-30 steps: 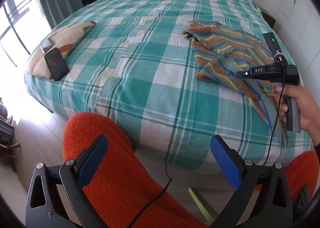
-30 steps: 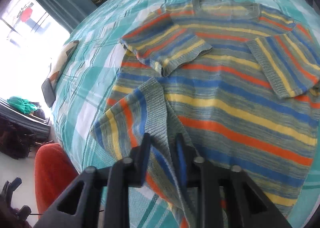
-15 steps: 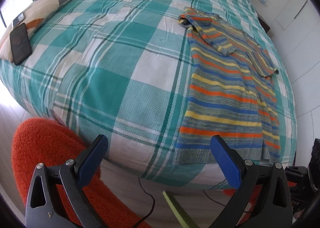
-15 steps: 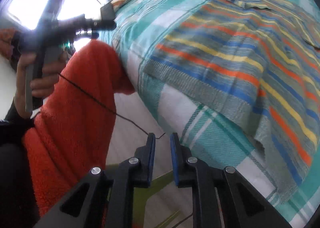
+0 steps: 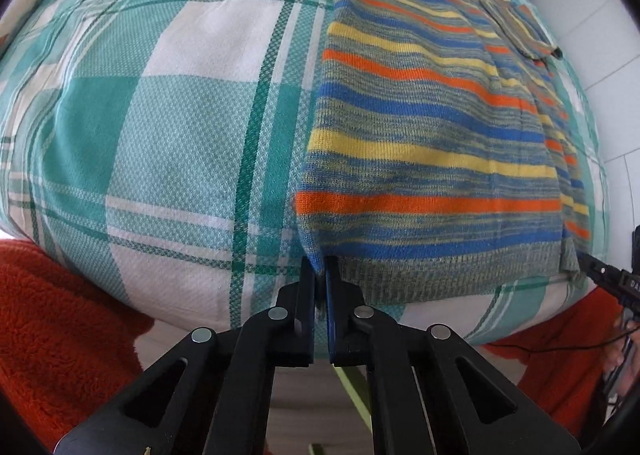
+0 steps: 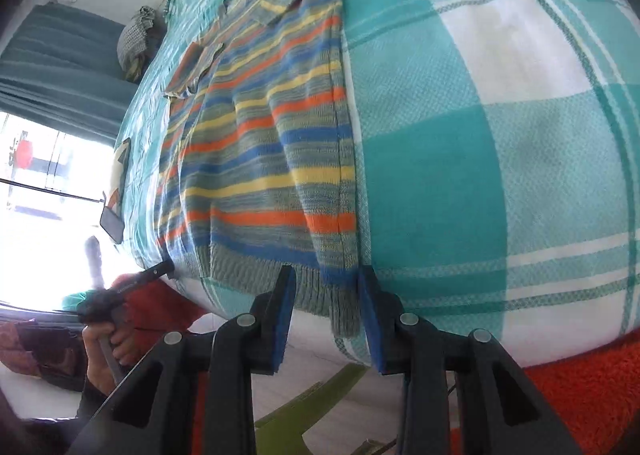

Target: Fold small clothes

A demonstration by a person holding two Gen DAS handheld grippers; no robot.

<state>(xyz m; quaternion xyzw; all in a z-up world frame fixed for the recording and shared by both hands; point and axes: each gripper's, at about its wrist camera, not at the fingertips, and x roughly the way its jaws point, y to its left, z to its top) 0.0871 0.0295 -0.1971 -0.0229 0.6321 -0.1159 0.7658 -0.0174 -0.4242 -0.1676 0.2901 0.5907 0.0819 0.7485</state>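
A striped knit sweater [image 5: 432, 127] in orange, blue, yellow and grey lies spread flat on the bed, its ribbed hem hanging over the near edge. My left gripper [image 5: 320, 275] is shut on the hem's left corner. In the right wrist view the sweater [image 6: 264, 151] runs away from me, and my right gripper [image 6: 326, 279] is open with its jaws astride the hem's right corner, not closed on it. The left gripper [image 6: 156, 269] also shows there at the hem's far corner, held in a hand.
The bed has a teal and white checked cover [image 5: 168, 127]. Orange fleece legs [image 5: 60, 315] sit below the bed edge. A phone [image 6: 112, 225] and a cushion lie near the window side. A green chair frame [image 6: 308, 403] stands below.
My left gripper has moved in to the hem and shut on its left corner. My right gripper has opened and come up to the hem's right corner.
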